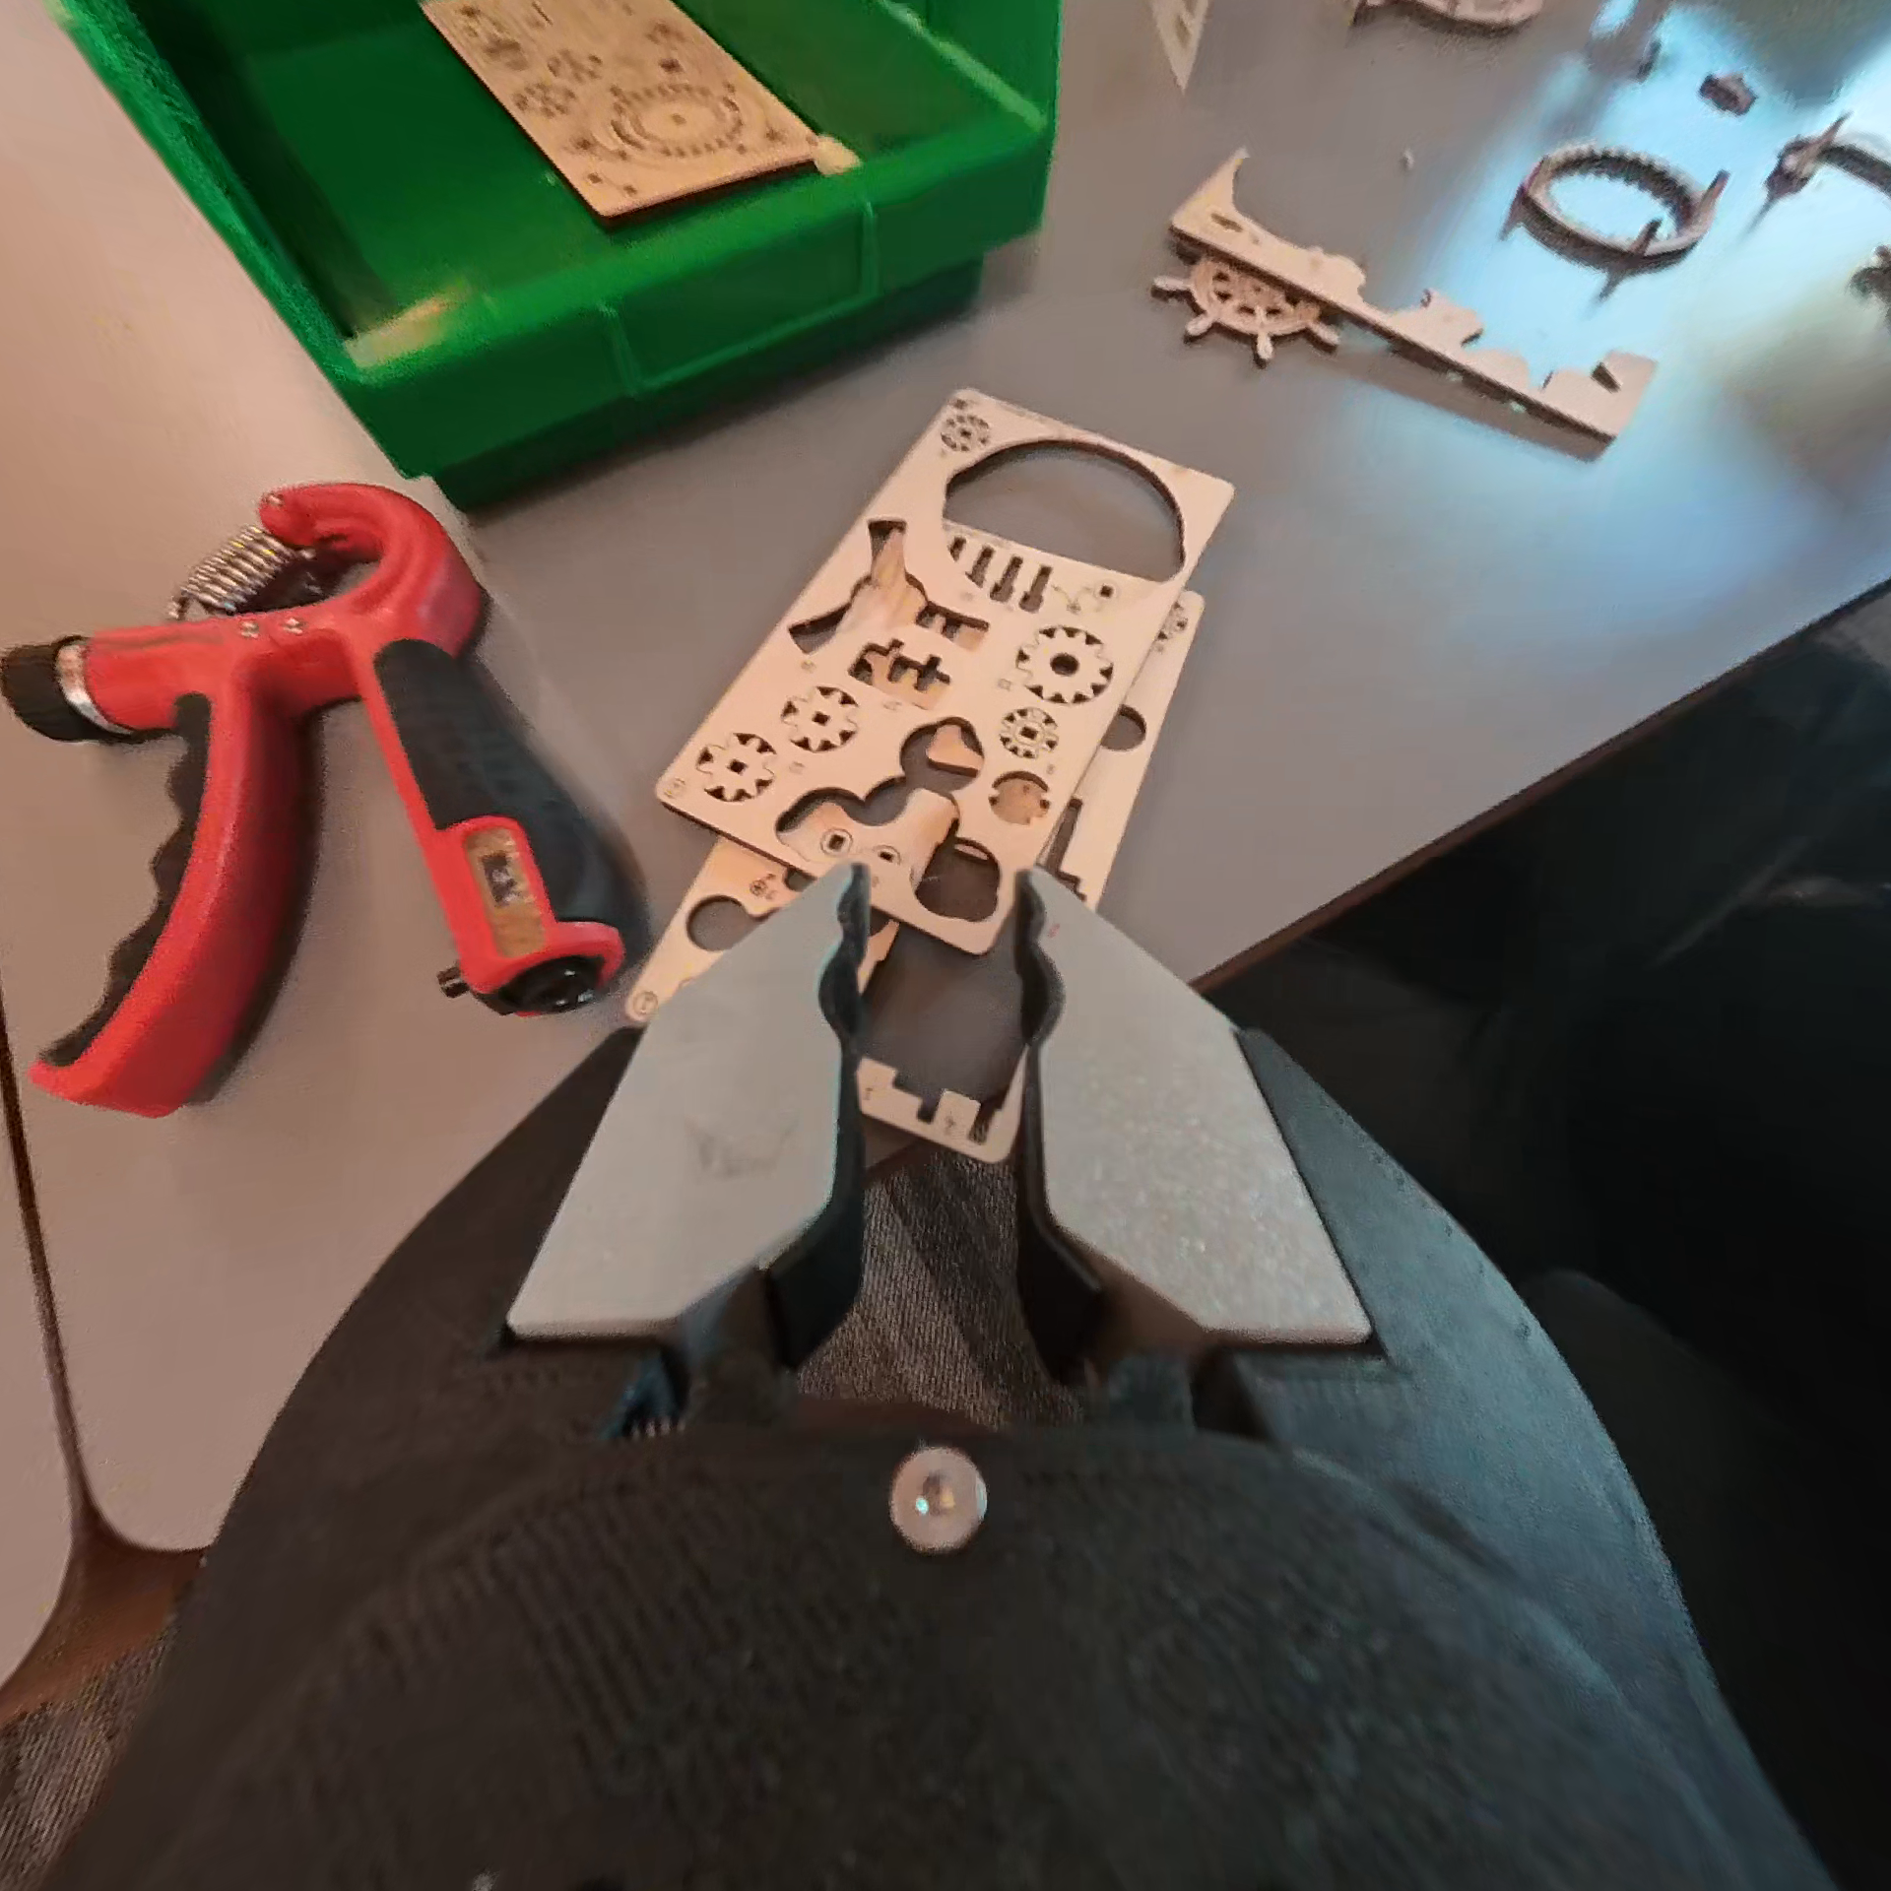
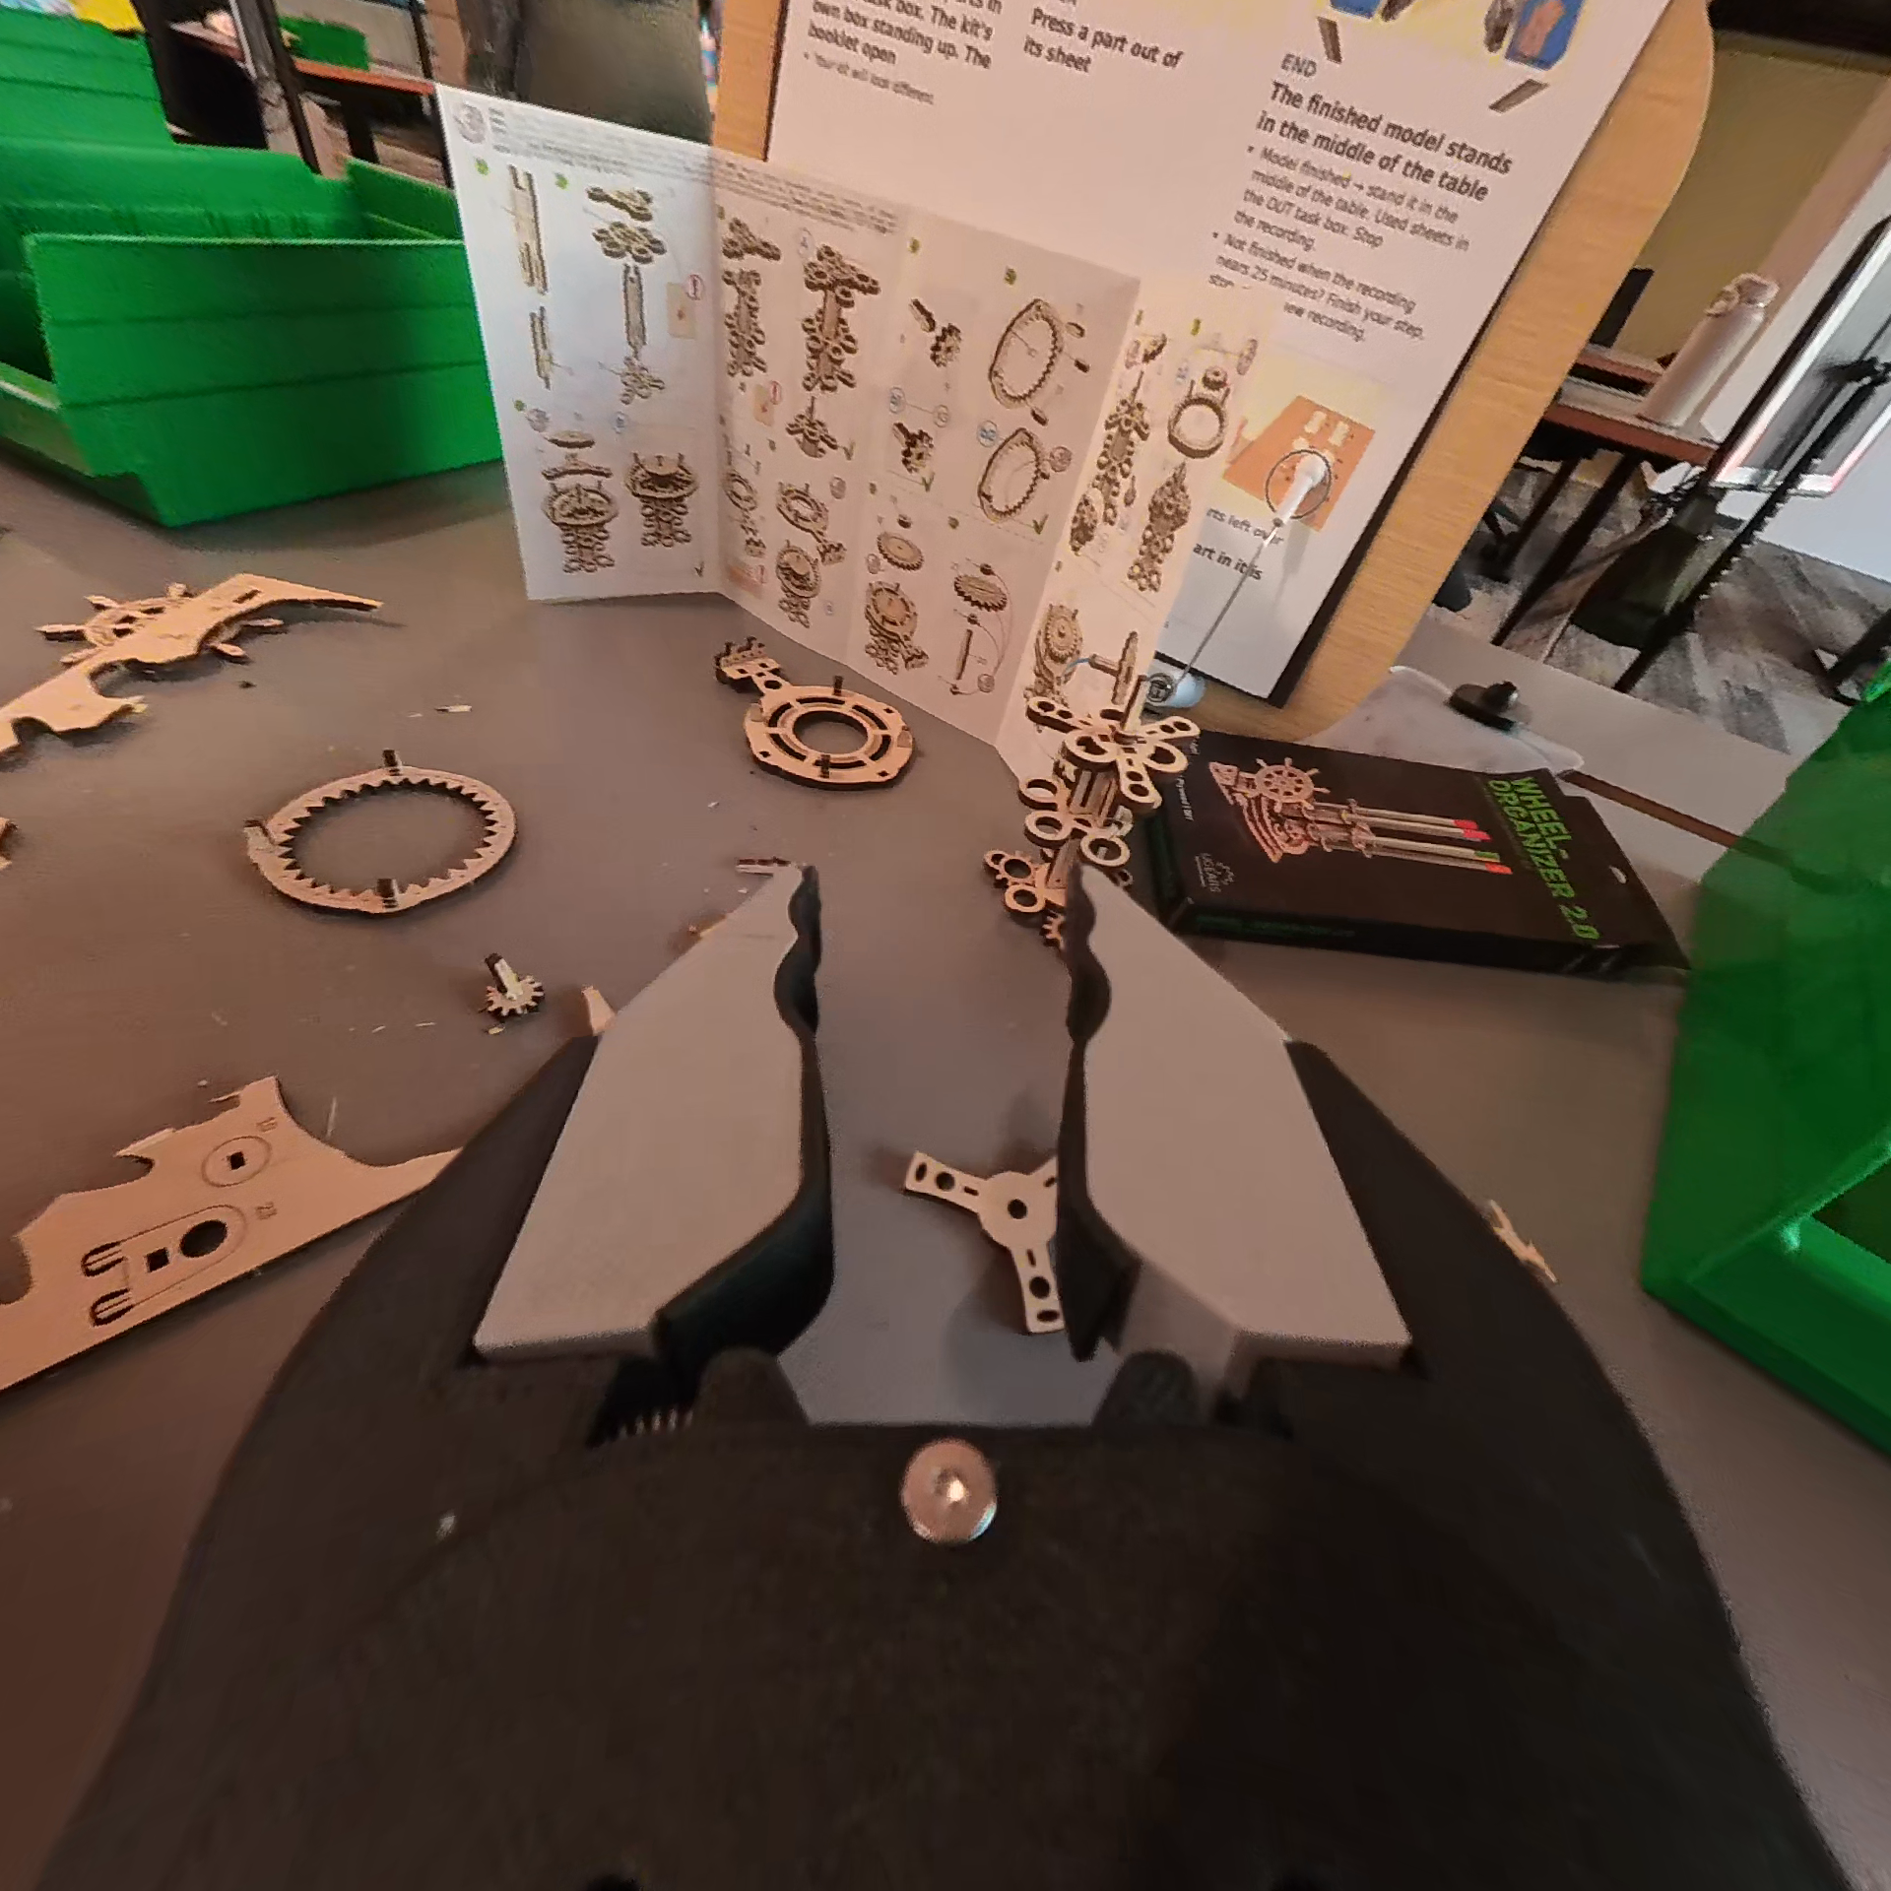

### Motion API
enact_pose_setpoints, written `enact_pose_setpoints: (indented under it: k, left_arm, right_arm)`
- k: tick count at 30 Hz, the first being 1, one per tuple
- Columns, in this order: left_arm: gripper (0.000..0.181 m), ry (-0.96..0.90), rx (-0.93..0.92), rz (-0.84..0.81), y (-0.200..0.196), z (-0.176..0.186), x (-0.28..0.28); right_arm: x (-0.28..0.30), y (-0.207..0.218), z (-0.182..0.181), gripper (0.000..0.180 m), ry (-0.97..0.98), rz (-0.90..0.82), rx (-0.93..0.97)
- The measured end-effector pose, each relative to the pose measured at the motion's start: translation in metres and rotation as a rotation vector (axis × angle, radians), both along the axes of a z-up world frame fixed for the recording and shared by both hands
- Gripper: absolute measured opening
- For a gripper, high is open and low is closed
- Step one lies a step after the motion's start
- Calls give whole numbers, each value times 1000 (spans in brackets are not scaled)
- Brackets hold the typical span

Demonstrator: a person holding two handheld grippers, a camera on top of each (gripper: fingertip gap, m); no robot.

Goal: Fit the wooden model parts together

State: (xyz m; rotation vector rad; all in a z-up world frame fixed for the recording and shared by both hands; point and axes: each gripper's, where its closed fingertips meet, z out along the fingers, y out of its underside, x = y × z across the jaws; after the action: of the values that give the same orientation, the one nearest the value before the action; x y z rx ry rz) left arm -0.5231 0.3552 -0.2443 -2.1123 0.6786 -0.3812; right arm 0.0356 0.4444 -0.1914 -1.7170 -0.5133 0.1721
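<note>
Left gripper [image 1: 939, 900] hangs part open and empty over two stacked part sheets [image 1: 952, 665] at the tabletop's near edge. Right gripper [image 2: 941, 911], likewise open and empty, straddles a three-armed wooden piece [image 2: 1008, 1218] mid-table. Risk: closing on the overhanging sheets may tip them off the edge. Only the right wrist view shows the toothed ring [image 2: 384, 839], instruction booklet [image 2: 819, 409] and part-built model [image 2: 1095, 798].

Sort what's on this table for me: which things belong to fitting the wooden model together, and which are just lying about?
Belongs to the job:
punched wooden sheets
toothed ring
round slotted plate
three-armed piece
small gear
half-built stack of looped parts
folded instruction sheet

Just lying about:
red hand grip trainer
green bin
black kit box
</note>
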Motion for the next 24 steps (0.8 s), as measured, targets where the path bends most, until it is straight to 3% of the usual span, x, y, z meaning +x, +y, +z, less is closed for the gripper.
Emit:
enact_pose_setpoints:
  k: [24]
  left_arm:
    - [31,115,-72,-104,23,-32,22]
  right_arm:
    - [3,3,-1,44,31,-5,-16]
